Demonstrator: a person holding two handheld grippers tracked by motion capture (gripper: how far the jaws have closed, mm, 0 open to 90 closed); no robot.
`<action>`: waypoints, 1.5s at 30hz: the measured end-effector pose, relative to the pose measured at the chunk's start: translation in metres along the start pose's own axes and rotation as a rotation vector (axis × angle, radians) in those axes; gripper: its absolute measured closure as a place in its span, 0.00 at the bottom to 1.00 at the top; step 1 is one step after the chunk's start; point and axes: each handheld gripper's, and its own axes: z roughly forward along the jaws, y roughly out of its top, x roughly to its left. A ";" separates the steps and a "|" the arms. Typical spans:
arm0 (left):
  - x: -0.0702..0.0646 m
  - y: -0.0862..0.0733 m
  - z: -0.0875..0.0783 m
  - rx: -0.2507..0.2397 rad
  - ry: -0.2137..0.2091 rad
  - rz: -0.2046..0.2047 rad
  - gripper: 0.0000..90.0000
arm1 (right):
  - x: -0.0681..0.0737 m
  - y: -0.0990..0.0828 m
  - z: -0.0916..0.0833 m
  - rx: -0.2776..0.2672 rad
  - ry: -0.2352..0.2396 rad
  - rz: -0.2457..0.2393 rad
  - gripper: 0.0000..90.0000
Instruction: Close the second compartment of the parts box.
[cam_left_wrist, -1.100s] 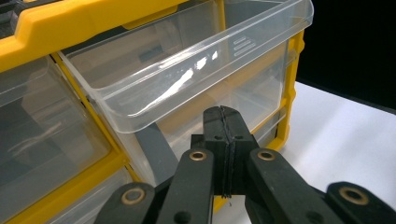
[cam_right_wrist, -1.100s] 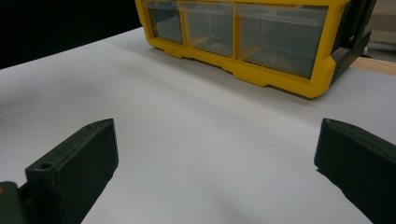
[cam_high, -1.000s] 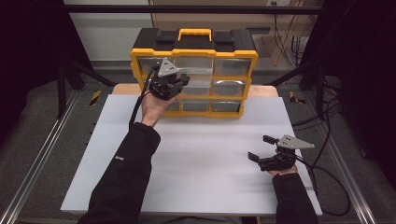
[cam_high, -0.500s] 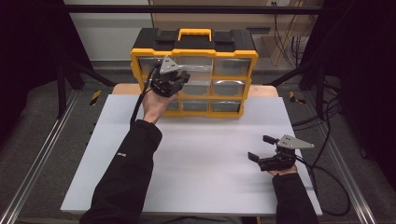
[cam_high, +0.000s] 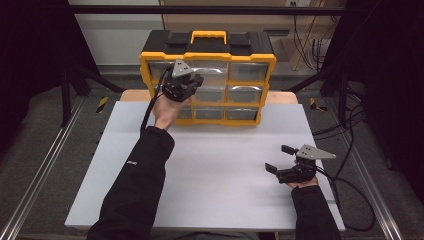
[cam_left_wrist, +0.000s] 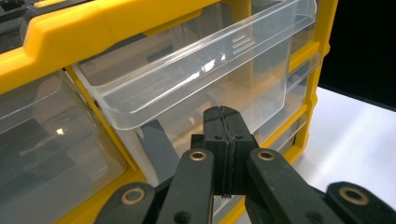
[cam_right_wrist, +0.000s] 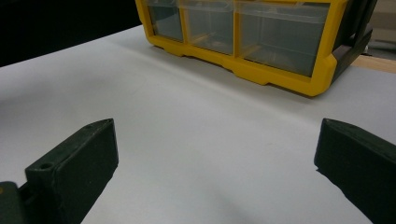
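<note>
Two grippers: left gripper (cam_high: 186, 86), jaws together, sits below the protruding clear drawer (cam_left_wrist: 196, 70) of the organizer (cam_high: 207, 80); push it in squarely. Right gripper (cam_high: 286, 162) apart, idle.

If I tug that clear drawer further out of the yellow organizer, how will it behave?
The clear drawer looks like thin, glossy plastic: probably light and slippery. Already partly out of the yellow organizer, it may tip once free.
</note>
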 end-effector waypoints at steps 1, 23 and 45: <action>0.000 0.000 0.001 0.001 0.001 0.000 0.99 | 0.000 0.000 0.000 0.001 0.000 -0.001 0.00; 0.010 0.005 0.014 0.013 0.024 -0.002 0.99 | 0.000 0.000 0.000 -0.001 0.001 -0.001 0.00; 0.014 0.007 0.023 0.014 0.053 -0.007 0.99 | 0.000 0.000 0.000 -0.002 0.001 -0.001 0.00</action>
